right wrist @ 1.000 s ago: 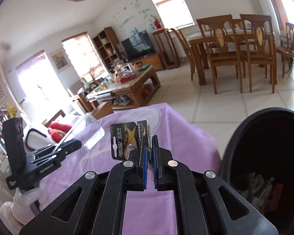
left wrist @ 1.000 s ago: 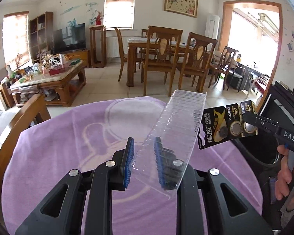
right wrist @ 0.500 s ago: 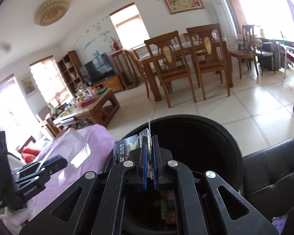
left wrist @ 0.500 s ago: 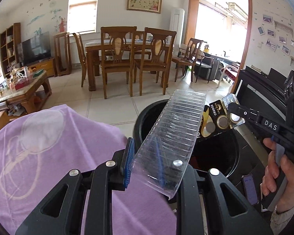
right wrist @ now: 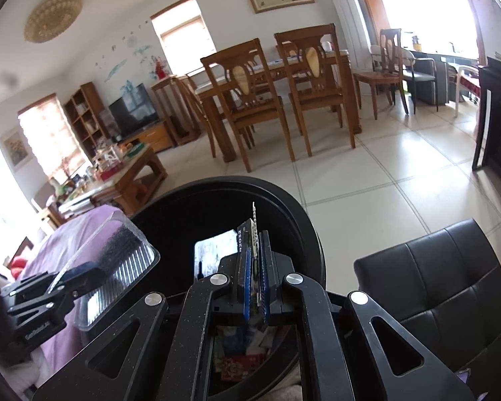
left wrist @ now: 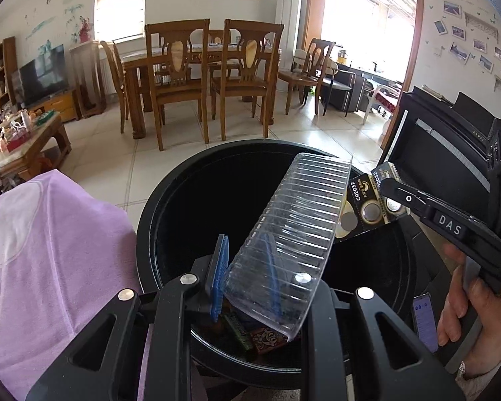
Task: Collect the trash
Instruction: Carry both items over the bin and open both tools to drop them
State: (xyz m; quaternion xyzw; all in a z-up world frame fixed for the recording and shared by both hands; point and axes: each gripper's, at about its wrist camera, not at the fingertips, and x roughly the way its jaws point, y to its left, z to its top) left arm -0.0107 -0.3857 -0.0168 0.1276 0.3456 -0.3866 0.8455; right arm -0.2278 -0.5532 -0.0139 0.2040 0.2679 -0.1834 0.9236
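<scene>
My left gripper [left wrist: 245, 277] is shut on a clear ribbed plastic tray [left wrist: 294, 230] and holds it tilted over the open black trash bin [left wrist: 163, 200]. My right gripper [right wrist: 256, 274] is shut on a battery blister card [left wrist: 367, 210], marked CR2032, also above the bin's mouth [right wrist: 284, 200]. The card shows edge-on in the right wrist view [right wrist: 254, 234]. The right gripper [left wrist: 400, 197] comes in from the right in the left wrist view. The left gripper [right wrist: 83, 275] with the tray [right wrist: 123, 257] shows at the left in the right wrist view. Wrappers [left wrist: 264, 337] lie in the bin.
A table with a purple cloth [left wrist: 50, 250] stands left of the bin. A black leather seat [right wrist: 434, 284] is right of it, and a black piano [left wrist: 451, 147] behind. A phone [left wrist: 424, 320] lies by the bin. Dining chairs [left wrist: 180, 80] and tiled floor are beyond.
Both grippers have swung right, from over the purple table to over the bin, each keeping its hold. The bin's inside is now in view below them.
</scene>
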